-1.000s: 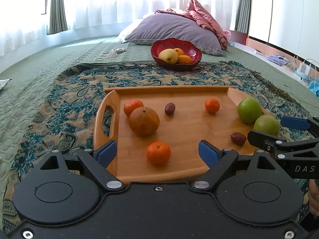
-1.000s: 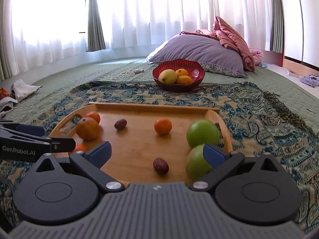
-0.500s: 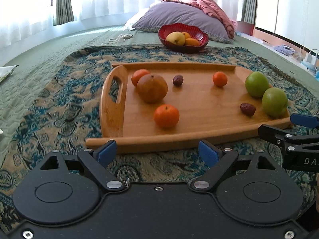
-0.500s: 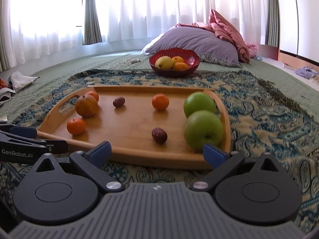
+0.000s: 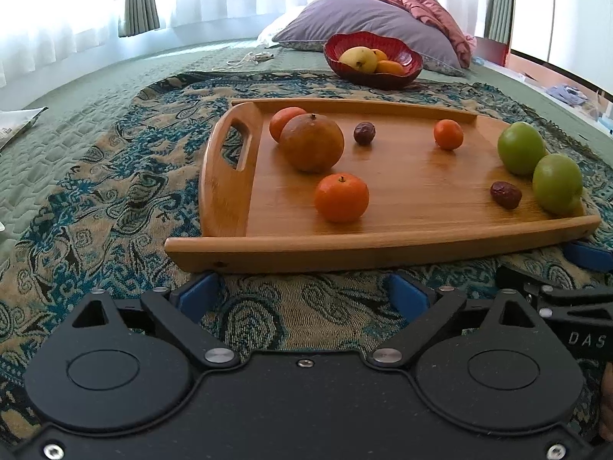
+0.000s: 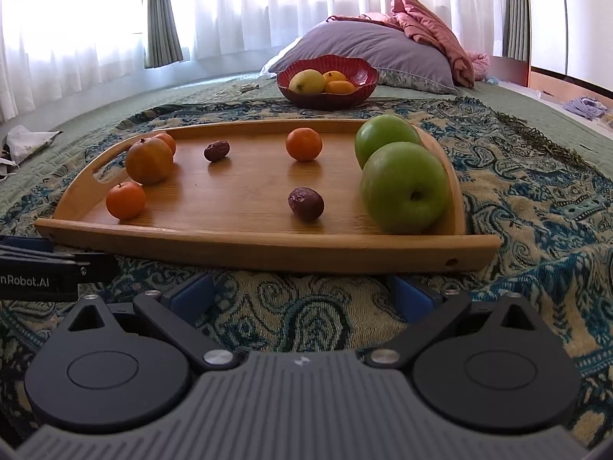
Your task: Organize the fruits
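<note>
Both hand-held grippers sit low just short of the wooden tray's (image 5: 383, 245) near rim. Left hand-held gripper (image 5: 302, 293) jaws opening, empty; right hand-held gripper (image 6: 302, 293) spread, empty. Smooth mandarin (image 5: 341, 198) dead ahead of left, glossy green apple (image 6: 405, 188) ahead-right of right. Scalloped red bowl (image 6: 360, 90) beyond, on the bed.

Daylight is let in through white sheer curtains (image 6: 237, 11), with green drapes (image 6: 163, 19) hung between them. A green quilted bed (image 5: 95, 88) is covered by a patterned blue-and-tan throw (image 6: 536, 176). A purple pillow (image 6: 367, 50) (pink cloth heaped on it) is seen at the bed's far edge.
</note>
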`<state>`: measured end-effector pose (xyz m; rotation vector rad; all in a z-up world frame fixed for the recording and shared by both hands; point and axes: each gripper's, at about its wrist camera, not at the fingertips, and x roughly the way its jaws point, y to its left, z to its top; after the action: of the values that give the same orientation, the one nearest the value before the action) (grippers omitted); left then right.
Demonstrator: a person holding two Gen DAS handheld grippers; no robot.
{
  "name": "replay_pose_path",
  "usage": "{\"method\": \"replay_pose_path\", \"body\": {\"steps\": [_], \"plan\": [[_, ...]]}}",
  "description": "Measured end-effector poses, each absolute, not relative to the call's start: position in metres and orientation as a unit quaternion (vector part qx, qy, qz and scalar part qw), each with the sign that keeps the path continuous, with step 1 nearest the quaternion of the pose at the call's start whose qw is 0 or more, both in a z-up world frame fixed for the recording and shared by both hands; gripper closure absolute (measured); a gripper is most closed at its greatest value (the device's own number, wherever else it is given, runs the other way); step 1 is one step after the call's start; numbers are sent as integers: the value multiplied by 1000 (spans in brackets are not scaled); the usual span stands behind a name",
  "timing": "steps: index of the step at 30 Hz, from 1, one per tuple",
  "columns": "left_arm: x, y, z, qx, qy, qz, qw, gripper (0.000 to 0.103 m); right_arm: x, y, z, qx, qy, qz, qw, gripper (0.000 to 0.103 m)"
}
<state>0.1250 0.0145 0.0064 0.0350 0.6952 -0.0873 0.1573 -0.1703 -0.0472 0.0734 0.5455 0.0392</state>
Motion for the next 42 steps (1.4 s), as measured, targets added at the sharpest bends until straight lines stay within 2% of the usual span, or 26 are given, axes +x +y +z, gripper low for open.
{"method": "replay_pose_path", "body": {"steps": [9, 42], "plan": [[129, 15, 0, 6, 343, -43, 939, 0, 158, -165, -51, 17, 270, 24, 962, 0], [129, 18, -5, -1, 343, -48, 938, 0, 156, -163, -52, 10, 265, 21, 964, 0]]}}
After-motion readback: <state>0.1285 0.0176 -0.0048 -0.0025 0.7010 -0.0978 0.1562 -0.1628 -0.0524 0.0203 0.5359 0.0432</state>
